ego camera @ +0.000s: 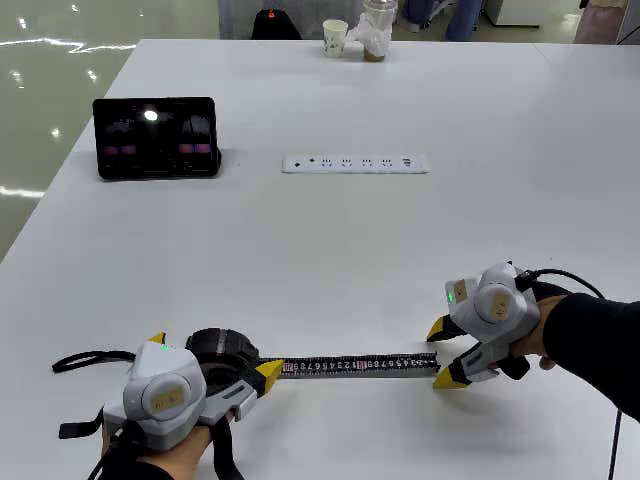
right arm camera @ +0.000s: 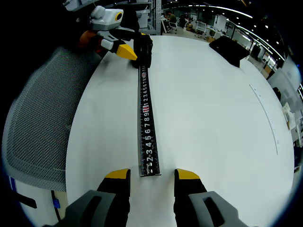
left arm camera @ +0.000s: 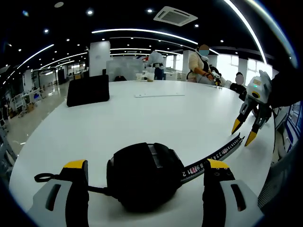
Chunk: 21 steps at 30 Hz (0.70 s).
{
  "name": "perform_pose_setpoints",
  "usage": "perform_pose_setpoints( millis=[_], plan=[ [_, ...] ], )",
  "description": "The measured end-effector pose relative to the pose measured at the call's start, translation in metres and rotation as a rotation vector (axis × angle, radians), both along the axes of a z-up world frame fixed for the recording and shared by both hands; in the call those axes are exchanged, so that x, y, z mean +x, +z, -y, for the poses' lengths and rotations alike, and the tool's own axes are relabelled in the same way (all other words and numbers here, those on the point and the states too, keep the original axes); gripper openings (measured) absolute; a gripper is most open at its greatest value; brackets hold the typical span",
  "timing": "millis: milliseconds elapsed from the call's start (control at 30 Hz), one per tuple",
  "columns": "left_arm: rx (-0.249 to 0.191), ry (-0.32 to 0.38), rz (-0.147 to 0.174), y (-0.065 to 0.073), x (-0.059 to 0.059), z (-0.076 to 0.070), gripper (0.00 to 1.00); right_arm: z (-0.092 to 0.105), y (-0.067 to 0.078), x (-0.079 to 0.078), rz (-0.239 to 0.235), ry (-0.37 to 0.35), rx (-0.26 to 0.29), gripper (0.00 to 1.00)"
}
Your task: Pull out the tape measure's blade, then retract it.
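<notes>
A black tape measure case (ego camera: 222, 348) rests on the white table (ego camera: 330, 240) at the near left. Its blade (ego camera: 360, 364) lies flat, drawn out to the right. My left gripper (ego camera: 212, 355) stands open around the case (left arm camera: 142, 175), with a gap on each side between jaw and case. My right gripper (ego camera: 442, 355) is open at the blade's free end. In the right gripper view the blade (right arm camera: 146, 123) ends between the yellow fingertips (right arm camera: 118, 175), untouched, and runs away to the case (right arm camera: 144, 47). The right gripper (left arm camera: 251, 125) hovers over the blade tip (left arm camera: 232, 143).
A dark tablet (ego camera: 156, 137) stands at the back left and a white power strip (ego camera: 356, 163) lies mid-table. A paper cup (ego camera: 335, 38) and a wrapped cup (ego camera: 375, 30) sit at the far edge. A black strap (ego camera: 90, 358) trails left of the case. A mesh chair (right arm camera: 38, 118) flanks the table.
</notes>
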<state>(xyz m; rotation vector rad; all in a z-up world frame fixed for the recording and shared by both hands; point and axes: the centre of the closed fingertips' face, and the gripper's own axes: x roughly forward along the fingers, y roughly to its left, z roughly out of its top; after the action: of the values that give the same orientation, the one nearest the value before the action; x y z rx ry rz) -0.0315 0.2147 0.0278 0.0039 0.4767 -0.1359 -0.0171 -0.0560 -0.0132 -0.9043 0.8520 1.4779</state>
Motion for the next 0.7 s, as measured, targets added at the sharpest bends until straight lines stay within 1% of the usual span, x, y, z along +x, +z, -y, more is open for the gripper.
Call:
perform_pose_setpoints(
  millis=[67,200,267,400,467,533,600,700],
  plan=[
    [0.000,-0.002,0.002,0.0008,-0.0002,0.0004,0.99,-0.0004,0.0005,0.0005,0.000,-0.001,0.005,0.31],
    [-0.029,0.016,-0.004,-0.0012,0.0000,-0.0022,0.99,-0.0015,0.0010,-0.0010,-0.001,0.002,0.007,0.25],
    [-0.025,0.023,-0.006,-0.0017,-0.0004,-0.0038,0.99,-0.0029,0.0012,-0.0032,0.001,0.015,0.008,0.21],
    [-0.032,0.028,0.001,0.0003,0.0000,-0.0038,0.99,-0.0034,-0.0006,-0.0050,0.003,0.021,0.003,0.16],
    [-0.038,0.037,0.002,0.0021,0.0004,-0.0044,0.99,-0.0020,-0.0026,-0.0036,0.014,0.029,-0.003,0.16],
    [-0.039,0.050,0.001,0.0028,0.0017,-0.0062,0.99,-0.0027,-0.0026,-0.0006,0.018,0.016,-0.001,0.13],
    [-0.044,0.061,0.000,0.0032,0.0033,-0.0074,0.99,-0.0027,-0.0024,-0.0005,0.013,0.009,-0.002,0.13],
    [-0.048,0.066,-0.002,0.0022,0.0035,-0.0072,0.99,-0.0032,-0.0027,-0.0016,0.025,0.016,-0.016,0.12]
  ],
)
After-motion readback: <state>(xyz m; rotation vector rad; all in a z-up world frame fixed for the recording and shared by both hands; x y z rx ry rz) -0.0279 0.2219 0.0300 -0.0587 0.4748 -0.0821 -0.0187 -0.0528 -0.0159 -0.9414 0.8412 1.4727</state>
